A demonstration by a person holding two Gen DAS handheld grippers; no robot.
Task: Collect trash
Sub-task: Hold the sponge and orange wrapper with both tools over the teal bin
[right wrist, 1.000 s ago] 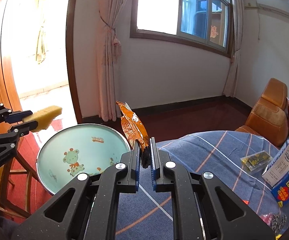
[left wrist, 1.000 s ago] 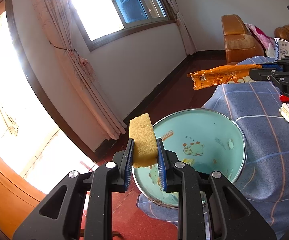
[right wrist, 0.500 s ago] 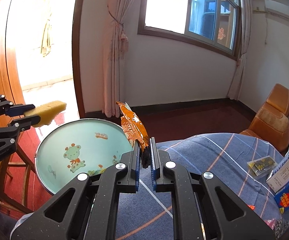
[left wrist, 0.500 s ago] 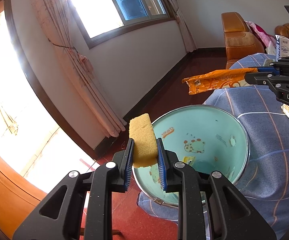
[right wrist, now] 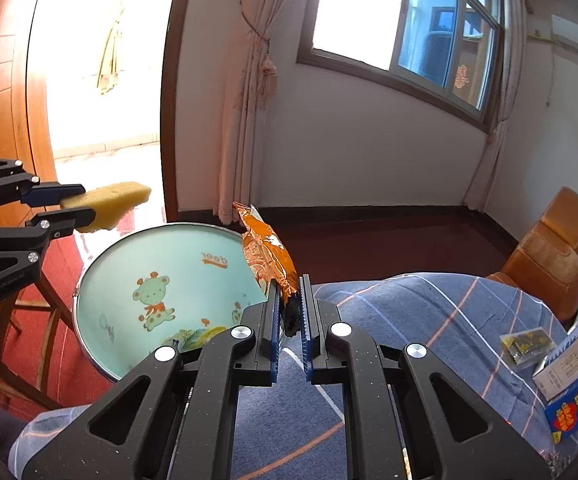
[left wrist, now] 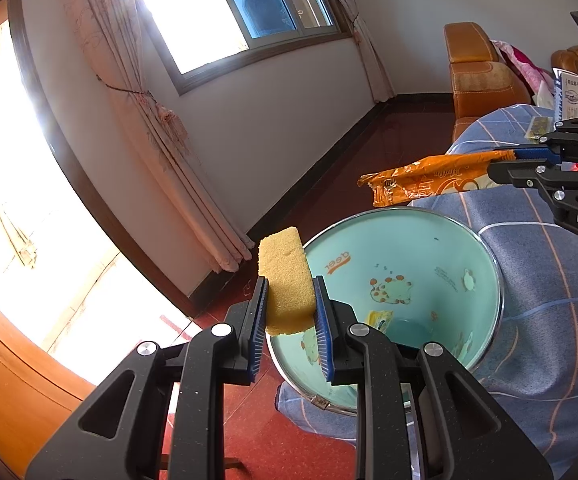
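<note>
Right tool (right wrist: 289,312) clamps the orange wrapper (right wrist: 267,256) above the basin (right wrist: 161,280) rim — left tool (left wrist: 289,312) grips a sponge (left wrist: 287,280) at the near edge. Drop-off step — next, I'd say, centre each over the basin and release.

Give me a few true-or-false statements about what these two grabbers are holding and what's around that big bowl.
1. The left gripper is shut on a yellow sponge. True.
2. The right gripper is empty. False: it is shut on an orange snack wrapper.
3. The basin is plain white inside. False: it is light teal with cartoon animals.
4. The wrapper already lies inside the basin. False: it is held in the air by the basin's rim.
5. A milk carton lies on the blue checked cloth. True.
</note>
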